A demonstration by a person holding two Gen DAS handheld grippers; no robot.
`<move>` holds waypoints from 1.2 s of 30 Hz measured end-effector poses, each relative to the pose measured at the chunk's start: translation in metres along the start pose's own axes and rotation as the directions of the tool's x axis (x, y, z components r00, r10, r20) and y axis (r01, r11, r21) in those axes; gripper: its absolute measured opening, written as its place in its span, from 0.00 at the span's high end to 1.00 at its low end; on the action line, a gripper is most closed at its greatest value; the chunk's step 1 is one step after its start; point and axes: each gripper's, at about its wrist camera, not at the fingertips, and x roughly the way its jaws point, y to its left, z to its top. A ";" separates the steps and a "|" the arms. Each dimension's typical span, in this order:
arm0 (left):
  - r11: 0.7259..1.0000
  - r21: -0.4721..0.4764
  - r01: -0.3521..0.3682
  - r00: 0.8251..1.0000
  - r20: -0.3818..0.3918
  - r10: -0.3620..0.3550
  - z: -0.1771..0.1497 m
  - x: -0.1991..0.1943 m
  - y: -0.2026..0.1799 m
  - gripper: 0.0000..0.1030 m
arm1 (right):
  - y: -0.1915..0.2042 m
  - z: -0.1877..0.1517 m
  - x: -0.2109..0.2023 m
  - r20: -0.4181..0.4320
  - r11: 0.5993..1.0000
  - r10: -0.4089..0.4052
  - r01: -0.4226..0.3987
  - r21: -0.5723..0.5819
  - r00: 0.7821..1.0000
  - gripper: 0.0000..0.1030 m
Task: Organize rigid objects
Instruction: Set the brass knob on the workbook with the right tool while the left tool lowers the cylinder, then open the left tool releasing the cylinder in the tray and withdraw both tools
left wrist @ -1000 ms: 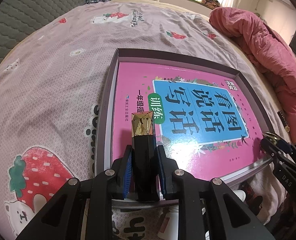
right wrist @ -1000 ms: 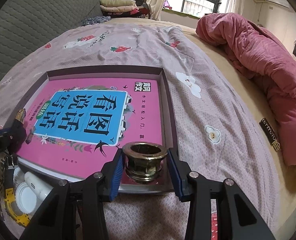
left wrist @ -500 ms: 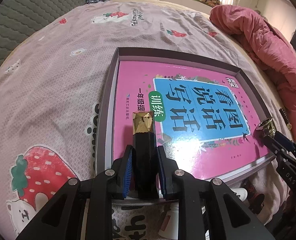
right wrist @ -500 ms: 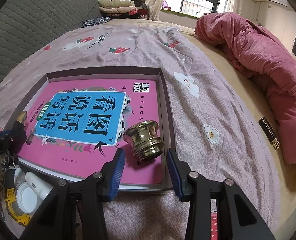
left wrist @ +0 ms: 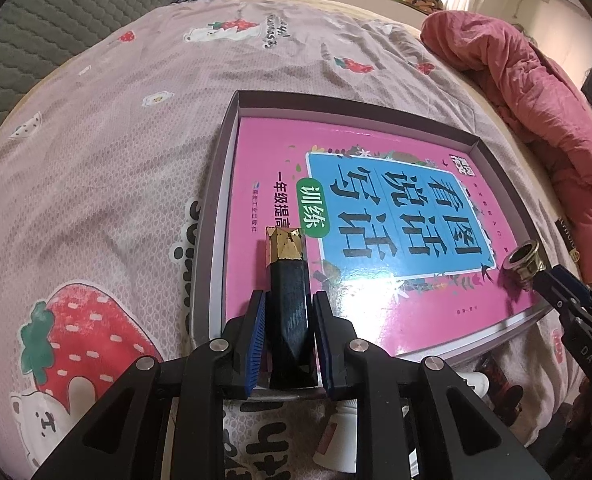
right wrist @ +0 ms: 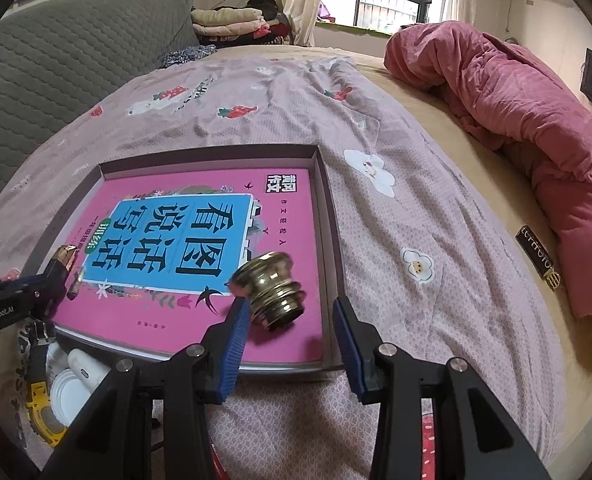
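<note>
A shallow dark box (left wrist: 216,216) on the bed holds a pink book (left wrist: 375,216). My left gripper (left wrist: 290,320) is shut on a black stick with a gold tip (left wrist: 288,280), held over the book's near left corner. My right gripper (right wrist: 292,320) is open. A brass knob (right wrist: 274,294) lies tipped on its side on the pink book (right wrist: 200,232), between the open fingers and apart from the pads. The knob also shows in the left wrist view (left wrist: 521,260), and the gold-tipped stick in the right wrist view (right wrist: 62,260).
A pink quilt (right wrist: 515,120) is heaped at the right. White bottles and a yellow tape measure (right wrist: 42,412) lie by the box's near edge. A small black case (right wrist: 537,264) lies by the quilt. A grey headboard (right wrist: 56,72) stands at the left.
My right gripper opened and let go of the brass knob, which tipped over onto the book. My left gripper kept its hold on the stick and moved slightly.
</note>
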 end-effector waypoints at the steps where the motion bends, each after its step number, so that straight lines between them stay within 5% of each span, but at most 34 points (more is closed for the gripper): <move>1: 1.000 -0.001 -0.002 1.000 -0.002 0.002 -0.001 0.000 0.000 0.77 | 0.000 0.000 0.000 0.000 1.000 -0.001 0.001 -0.002 1.000 0.58; 19: 1.000 -0.018 0.021 1.000 0.016 -0.021 0.000 -0.020 -0.002 0.66 | -0.001 -0.003 -0.017 0.030 1.000 0.018 -0.018 0.009 0.999 0.52; 23: 0.999 -0.025 0.026 0.999 0.030 -0.025 -0.001 -0.026 -0.002 0.53 | 0.000 -0.003 -0.022 0.043 1.000 0.026 -0.026 0.004 0.999 0.52; 36: 0.998 -0.031 0.058 0.996 0.074 -0.056 -0.001 -0.048 -0.001 0.40 | 0.006 -0.004 -0.033 0.058 0.999 0.038 -0.037 -0.010 0.998 0.51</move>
